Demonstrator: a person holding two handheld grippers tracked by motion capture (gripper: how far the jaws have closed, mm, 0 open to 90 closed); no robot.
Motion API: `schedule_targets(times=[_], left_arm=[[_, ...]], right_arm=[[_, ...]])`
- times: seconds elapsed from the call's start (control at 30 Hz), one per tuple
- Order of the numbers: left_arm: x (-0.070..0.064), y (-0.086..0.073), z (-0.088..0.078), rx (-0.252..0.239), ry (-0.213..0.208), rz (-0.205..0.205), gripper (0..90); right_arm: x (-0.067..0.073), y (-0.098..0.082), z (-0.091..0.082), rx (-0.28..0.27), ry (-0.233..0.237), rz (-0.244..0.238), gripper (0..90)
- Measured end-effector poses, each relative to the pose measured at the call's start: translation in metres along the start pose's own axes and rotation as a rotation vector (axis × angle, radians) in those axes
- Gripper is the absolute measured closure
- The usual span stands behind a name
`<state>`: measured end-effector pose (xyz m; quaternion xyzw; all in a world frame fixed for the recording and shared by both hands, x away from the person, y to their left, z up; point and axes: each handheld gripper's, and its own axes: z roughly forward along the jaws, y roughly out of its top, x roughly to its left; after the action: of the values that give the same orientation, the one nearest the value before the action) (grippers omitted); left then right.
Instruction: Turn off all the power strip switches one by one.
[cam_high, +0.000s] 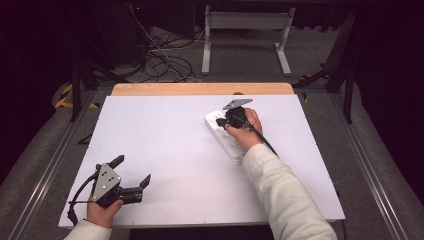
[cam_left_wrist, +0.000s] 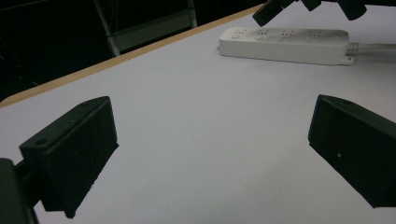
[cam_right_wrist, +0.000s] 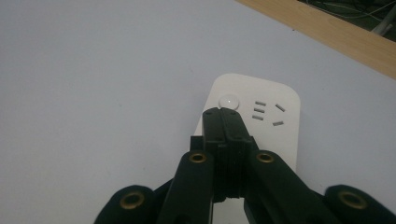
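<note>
A white power strip lies on the white table, right of centre, its far end toward the wooden edge. My right gripper is shut with nothing between its jaws, and its tips hang just over the strip's far end. In the right gripper view the shut gripper points at the round button on the power strip; whether it touches I cannot tell. My left gripper rests open near the table's front left. In the left gripper view the power strip lies far off beyond the open gripper.
The white table top has a wooden strip along its far edge. The strip's cable runs off toward the person's side. Table legs and loose cables lie on the floor behind.
</note>
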<state>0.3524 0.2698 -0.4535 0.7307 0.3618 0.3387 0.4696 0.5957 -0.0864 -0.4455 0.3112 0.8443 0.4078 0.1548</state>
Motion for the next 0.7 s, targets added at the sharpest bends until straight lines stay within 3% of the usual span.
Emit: schedule_targets(times=[0.7], left_arm=[[0.0, 0.0, 0.0, -0.001, 0.001, -0.002, 1.7]], right_arm=[[0.001, -0.005, 0.012, 0.058, -0.004, 0.028, 90.0]])
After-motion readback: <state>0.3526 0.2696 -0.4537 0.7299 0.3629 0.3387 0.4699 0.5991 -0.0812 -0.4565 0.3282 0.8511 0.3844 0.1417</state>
